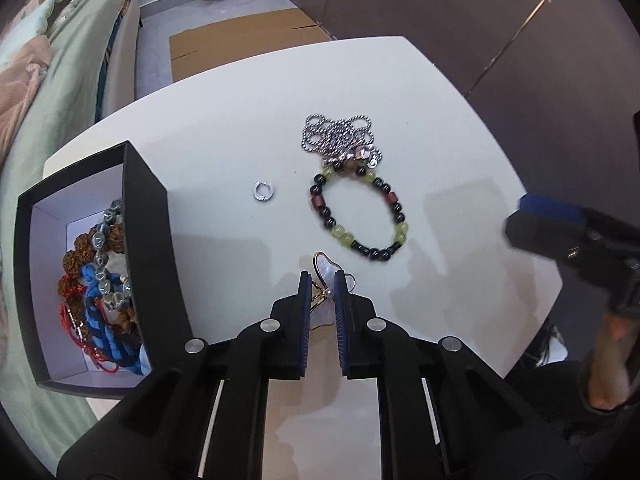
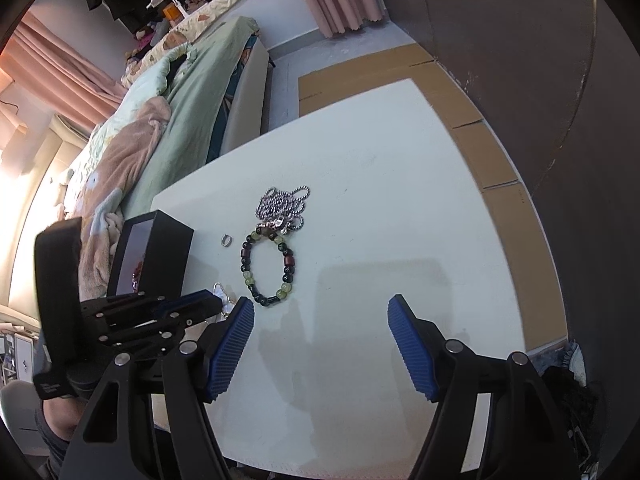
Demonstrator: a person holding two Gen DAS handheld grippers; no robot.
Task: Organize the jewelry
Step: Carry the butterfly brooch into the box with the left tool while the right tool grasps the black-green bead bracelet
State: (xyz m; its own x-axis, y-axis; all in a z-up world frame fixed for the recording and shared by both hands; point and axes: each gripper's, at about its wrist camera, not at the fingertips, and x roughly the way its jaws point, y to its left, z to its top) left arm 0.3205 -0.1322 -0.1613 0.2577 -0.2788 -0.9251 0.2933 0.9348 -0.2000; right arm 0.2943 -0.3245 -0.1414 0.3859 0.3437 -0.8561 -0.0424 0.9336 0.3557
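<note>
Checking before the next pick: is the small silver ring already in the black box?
No, the silver ring lies on the white table, apart from the black box.

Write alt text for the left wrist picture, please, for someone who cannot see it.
The left gripper, fingers nearly closed, grips a pearly butterfly ornament on a white table. Beyond lie a beaded bracelet, a silver chain and a small ring; a black box of jewelry stands left.

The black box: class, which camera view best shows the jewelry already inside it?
The left wrist view. It looks down into the black box, showing brown beads, blue cord and red string. The right wrist view catches the box side-on, with only a sliver of its contents.
</note>
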